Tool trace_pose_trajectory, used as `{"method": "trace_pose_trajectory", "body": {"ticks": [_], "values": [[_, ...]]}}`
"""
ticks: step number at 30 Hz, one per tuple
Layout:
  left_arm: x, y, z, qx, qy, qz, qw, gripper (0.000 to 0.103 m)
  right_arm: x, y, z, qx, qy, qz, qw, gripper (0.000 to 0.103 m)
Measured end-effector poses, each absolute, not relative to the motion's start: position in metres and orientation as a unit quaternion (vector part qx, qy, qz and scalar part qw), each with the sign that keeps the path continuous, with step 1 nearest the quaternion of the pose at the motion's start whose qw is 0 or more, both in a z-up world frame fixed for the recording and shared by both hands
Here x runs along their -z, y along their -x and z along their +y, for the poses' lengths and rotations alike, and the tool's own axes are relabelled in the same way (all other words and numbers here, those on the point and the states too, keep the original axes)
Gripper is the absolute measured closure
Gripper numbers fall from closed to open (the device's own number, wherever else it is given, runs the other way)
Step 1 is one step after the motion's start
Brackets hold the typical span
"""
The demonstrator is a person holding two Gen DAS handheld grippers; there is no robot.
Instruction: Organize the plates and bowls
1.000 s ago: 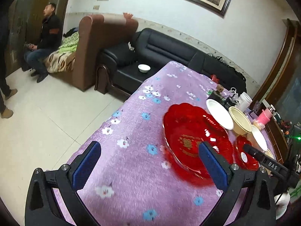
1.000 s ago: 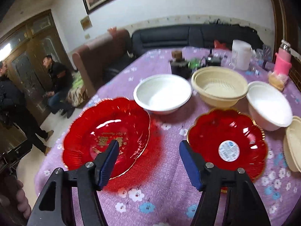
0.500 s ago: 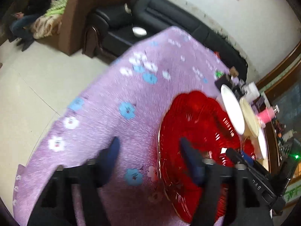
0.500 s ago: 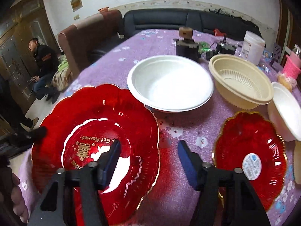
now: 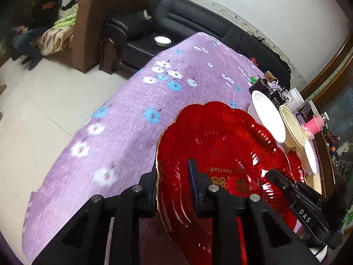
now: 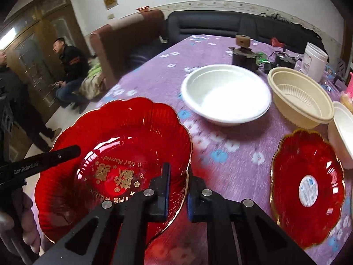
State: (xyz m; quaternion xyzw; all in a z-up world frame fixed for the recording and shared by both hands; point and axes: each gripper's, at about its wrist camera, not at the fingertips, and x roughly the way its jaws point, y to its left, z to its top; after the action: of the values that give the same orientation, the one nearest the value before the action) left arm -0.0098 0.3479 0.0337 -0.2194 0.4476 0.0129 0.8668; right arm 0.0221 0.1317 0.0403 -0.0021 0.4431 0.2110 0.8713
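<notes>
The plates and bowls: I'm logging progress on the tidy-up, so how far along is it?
Barely begun. Nothing looks stacked: the small red scalloped plate, the white round bowl and the cream ribbed bowl sit apart on the purple flowered tablecloth. In hand: the left gripper and right gripper have just closed on opposite rims of the large red scalloped plate. Moving it and grouping the rest remain.

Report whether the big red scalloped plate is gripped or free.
Gripped: both grippers have just closed on the big red scalloped plate, left gripper and right gripper clamping opposite rims.
</notes>
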Motion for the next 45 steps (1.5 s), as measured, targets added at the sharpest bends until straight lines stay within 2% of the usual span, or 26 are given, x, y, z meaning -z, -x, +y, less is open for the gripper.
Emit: {"method": "trace_pose_trajectory", "body": {"ticks": [7, 10, 12, 16, 20, 35, 40, 45], "values": [[-0.024, 0.024, 0.350, -0.042, 0.204, 0.462, 0.862, 0.081, -0.025, -0.007, 0.138, -0.225, -0.004, 0.454, 0.862, 0.089], [-0.024, 0.025, 0.350, -0.063, 0.196, 0.463, 0.862, 0.069, -0.020, -0.008, 0.137, -0.225, -0.011, 0.450, 0.864, 0.087], [-0.032, 0.033, 0.347, -0.067, 0.198, 0.454, 0.866, 0.055, -0.024, -0.004, 0.133, -0.222, -0.008, 0.442, 0.869, 0.087], [-0.060, 0.058, 0.333, -0.079, 0.184, 0.415, 0.887, 0.050, -0.044, 0.016, 0.111, -0.221, -0.021, 0.407, 0.886, 0.086], [-0.096, 0.093, 0.302, -0.057, 0.167, 0.368, 0.913, 0.039, -0.062, 0.045, 0.076, -0.219, -0.052, 0.374, 0.900, 0.079], [-0.206, 0.181, 0.149, 0.142, 0.149, 0.283, 0.937, 0.038, -0.134, 0.136, -0.065, -0.161, -0.120, 0.284, 0.938, 0.073], [-0.246, 0.205, 0.123, 0.196, 0.145, 0.251, 0.937, 0.038, -0.182, 0.164, -0.101, -0.150, -0.131, 0.241, 0.950, 0.072], [-0.310, 0.223, 0.120, 0.224, 0.133, 0.208, 0.943, 0.038, -0.245, 0.197, -0.139, -0.128, -0.136, 0.188, 0.964, 0.072]]}}
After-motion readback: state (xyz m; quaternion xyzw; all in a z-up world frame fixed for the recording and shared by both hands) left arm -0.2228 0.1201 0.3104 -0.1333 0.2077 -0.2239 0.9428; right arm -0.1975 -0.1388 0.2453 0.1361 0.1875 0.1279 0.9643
